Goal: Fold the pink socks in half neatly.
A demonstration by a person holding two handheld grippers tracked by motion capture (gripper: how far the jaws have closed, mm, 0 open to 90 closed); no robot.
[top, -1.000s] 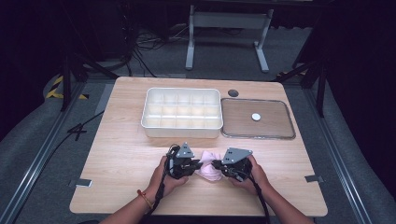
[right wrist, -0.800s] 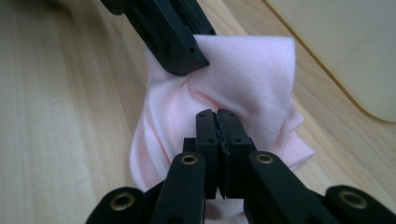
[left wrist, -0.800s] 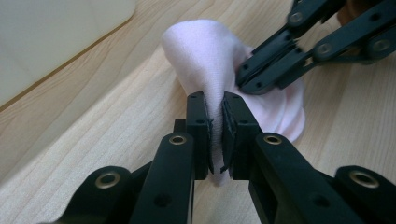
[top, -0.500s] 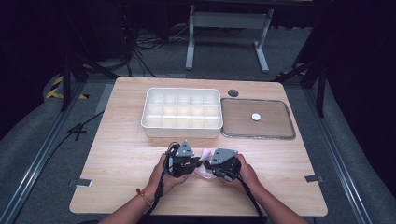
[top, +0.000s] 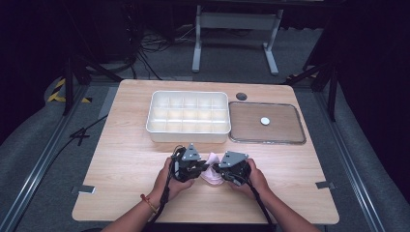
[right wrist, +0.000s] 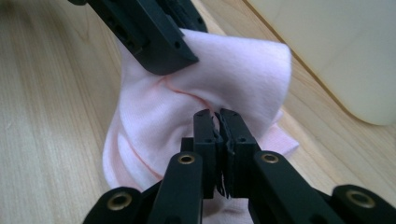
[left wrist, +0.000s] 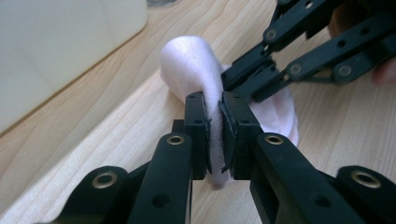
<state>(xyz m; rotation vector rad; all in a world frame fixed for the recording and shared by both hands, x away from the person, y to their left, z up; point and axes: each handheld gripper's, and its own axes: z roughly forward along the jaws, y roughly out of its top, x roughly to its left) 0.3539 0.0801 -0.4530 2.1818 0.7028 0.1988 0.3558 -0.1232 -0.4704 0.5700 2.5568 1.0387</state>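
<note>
While both hands rest low on the table (top: 121,159), the work looks to be in its folding or rolling step: the left gripper (left wrist: 215,133) has its jaws pinched together on a fold of the pink sock (left wrist: 196,65), and the right gripper (right wrist: 218,135) is clamped on another fold of the same cloth, its jaws nearly touching with a thin layer between. The sock is bunched up between the two sets of fingers, humped just beyond the left pads and spilling onto the wood under the right ones. From above, the two grippers sit close, tips facing, the sock (top: 211,171) caught between.

My guess is the next move calls for one grip to hold firm while the other tucks or turns the fabric over, without tugging it out of the opposite pads.

Beyond the fingertips stands the white divided box (top: 188,116), its compartments empty as far as I can tell from this height. Beside it, past the right fingers, lies a clear lid (top: 267,123) flat on the table, with a small white round spot (top: 265,121) at its middle, possibly a knob.
</note>
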